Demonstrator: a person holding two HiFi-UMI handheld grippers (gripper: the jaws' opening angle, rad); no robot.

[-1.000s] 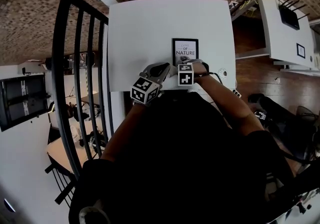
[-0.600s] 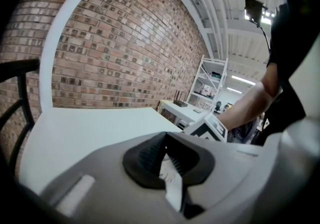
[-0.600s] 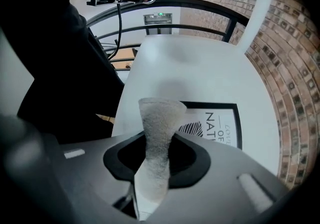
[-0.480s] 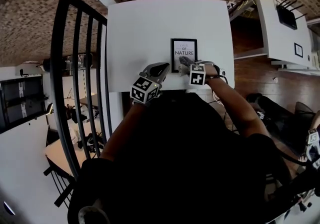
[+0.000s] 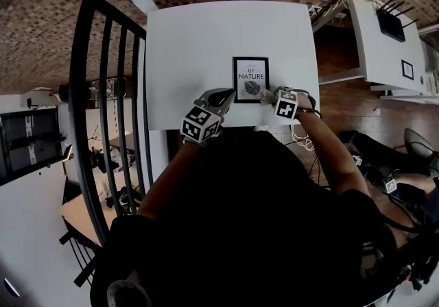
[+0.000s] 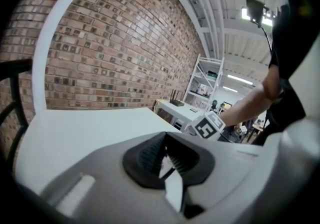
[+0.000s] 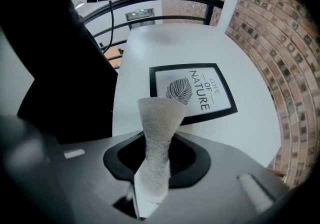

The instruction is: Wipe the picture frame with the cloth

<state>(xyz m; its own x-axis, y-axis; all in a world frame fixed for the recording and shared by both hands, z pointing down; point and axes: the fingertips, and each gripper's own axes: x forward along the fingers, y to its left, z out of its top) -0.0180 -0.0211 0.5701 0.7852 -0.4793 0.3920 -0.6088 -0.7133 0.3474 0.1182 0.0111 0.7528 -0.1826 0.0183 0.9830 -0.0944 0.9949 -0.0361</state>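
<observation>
Right gripper [image 7: 156, 157] pinches a pale nubbly cloth [image 7: 159, 128] beside the black-edged picture frame [image 5: 251, 80] on the white table [image 5: 199, 45] — left gripper [image 5: 221, 98] empty, jaws pressed together.

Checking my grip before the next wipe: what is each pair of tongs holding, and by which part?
Right tongs clamp the cloth by one end; the free end sticks out toward the frame. Left tongs hold nothing.

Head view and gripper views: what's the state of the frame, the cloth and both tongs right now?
picture frame: lying flat, face up, on the white table
right tongs: shut on the cloth
cloth: sticking out past the tongs
left tongs: shut, empty
</observation>
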